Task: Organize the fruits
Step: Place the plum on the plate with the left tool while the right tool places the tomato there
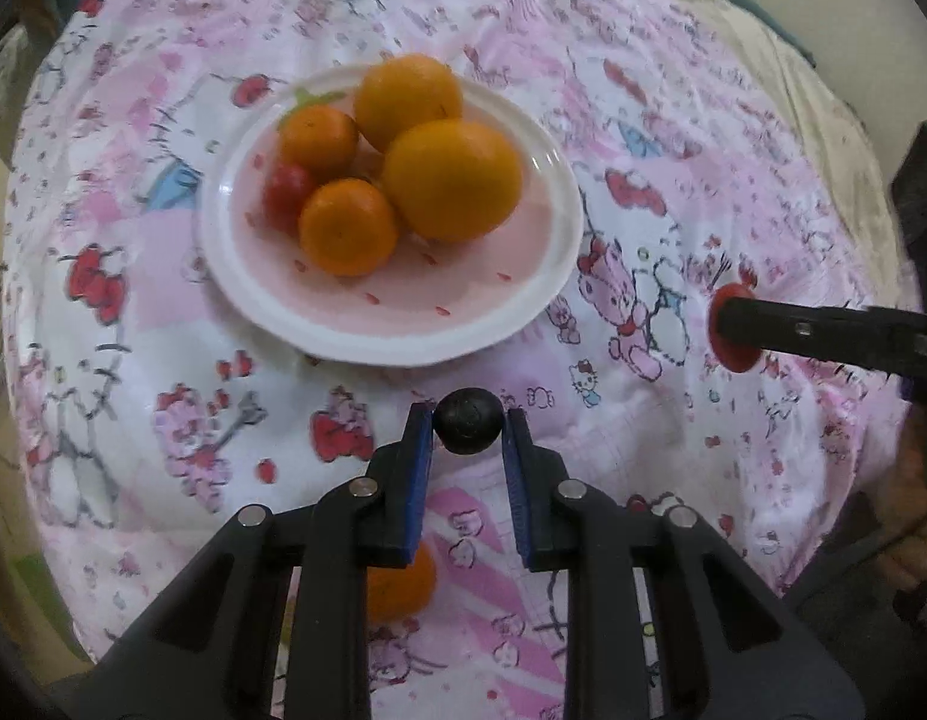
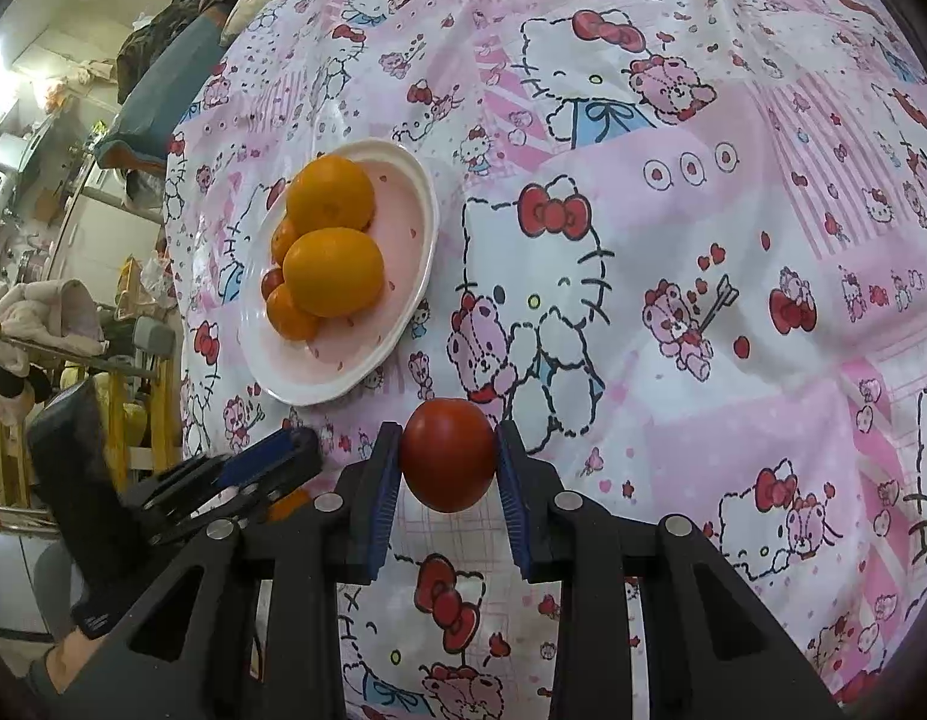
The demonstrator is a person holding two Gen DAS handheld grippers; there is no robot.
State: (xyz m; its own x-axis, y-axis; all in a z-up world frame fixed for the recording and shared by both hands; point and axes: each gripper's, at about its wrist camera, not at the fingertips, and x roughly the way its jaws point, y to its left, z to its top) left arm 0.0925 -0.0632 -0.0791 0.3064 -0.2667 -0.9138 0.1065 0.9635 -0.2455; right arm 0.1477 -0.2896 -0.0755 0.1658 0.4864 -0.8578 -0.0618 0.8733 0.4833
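A white-rimmed pink plate (image 1: pixel 526 294) (image 2: pixel 415 192) sits on the patterned cloth and holds several oranges (image 1: pixel 452 180) (image 2: pixel 333 271) and a small red fruit (image 1: pixel 286 192). My left gripper (image 1: pixel 468 420) is shut on a small dark round fruit (image 1: pixel 467 421), held just in front of the plate. My right gripper (image 2: pixel 448 450) is shut on a red tomato (image 2: pixel 448 453), right of the plate; it also shows in the left wrist view (image 1: pixel 730 327). One orange (image 1: pixel 403 585) lies on the cloth under my left gripper.
The surface is a soft pink-and-white cartoon-print cloth (image 2: pixel 673 240) with wrinkles. Household clutter and a rack (image 2: pixel 73 330) stand off its left edge in the right wrist view. The left gripper (image 2: pixel 265 468) shows at lower left there.
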